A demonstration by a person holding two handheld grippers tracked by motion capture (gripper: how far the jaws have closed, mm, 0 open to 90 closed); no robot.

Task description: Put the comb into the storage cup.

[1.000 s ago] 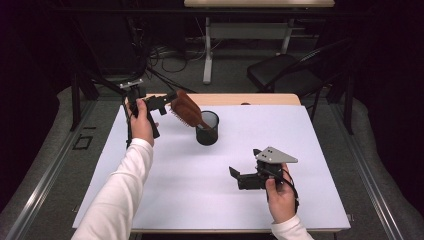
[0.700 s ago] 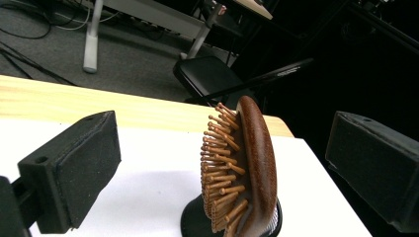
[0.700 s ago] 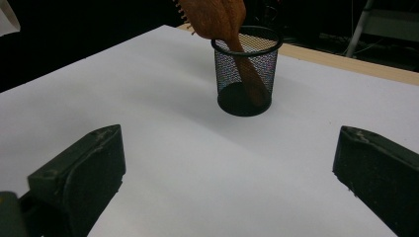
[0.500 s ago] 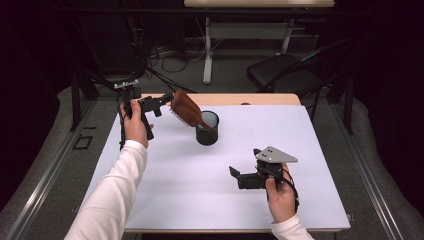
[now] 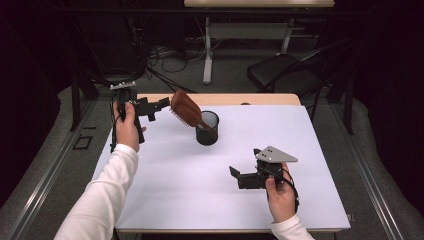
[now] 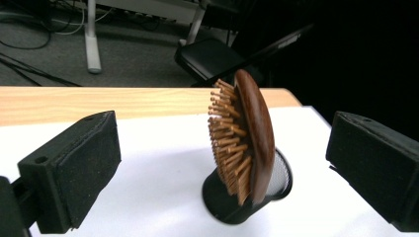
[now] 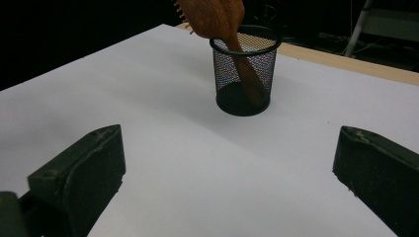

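The white-covered wooden worktop [image 5: 200, 185] carries a black wire-mesh cup [image 5: 207, 128] near its back middle. A brown wooden paddle hairbrush [image 5: 186, 108] stands in that cup handle-down, head leaning out to the left, bristles facing down-left. The left tool [image 5: 161, 105] is raised at the back left, arm stretched forward, jaws spread wide and just short of the brush head. The right tool [image 5: 233, 172] sits low near the front, wrist level, jaws wide apart, nothing in them.
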